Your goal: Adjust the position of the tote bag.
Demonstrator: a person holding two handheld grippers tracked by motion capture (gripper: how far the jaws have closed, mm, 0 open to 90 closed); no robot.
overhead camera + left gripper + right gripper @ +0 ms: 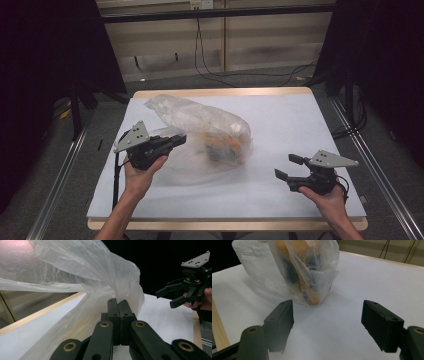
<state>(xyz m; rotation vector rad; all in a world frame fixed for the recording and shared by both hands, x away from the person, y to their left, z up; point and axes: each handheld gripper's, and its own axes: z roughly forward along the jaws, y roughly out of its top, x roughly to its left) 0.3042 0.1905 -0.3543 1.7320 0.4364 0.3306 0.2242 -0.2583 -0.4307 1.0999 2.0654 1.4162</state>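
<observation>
A translucent plastic bag (200,122) lies on the white table top, with orange and dark items (226,145) bunched in its right end. My left gripper (181,139) is shut on the bag's film and holds that edge lifted; in the left gripper view the film (100,272) rises from between the closed jaws of my left gripper (119,302). My right gripper (288,166) hovers open at the front right, apart from the bag. In the right gripper view the bag (294,267) stands ahead of the spread fingers (282,322) with bare table between them.
The white sheet (300,125) covers a wooden table whose edge (220,92) shows at the back. Black curtains hang on both sides, and cables (250,75) trail on the floor behind. My right gripper (175,296) also appears far off in the left gripper view.
</observation>
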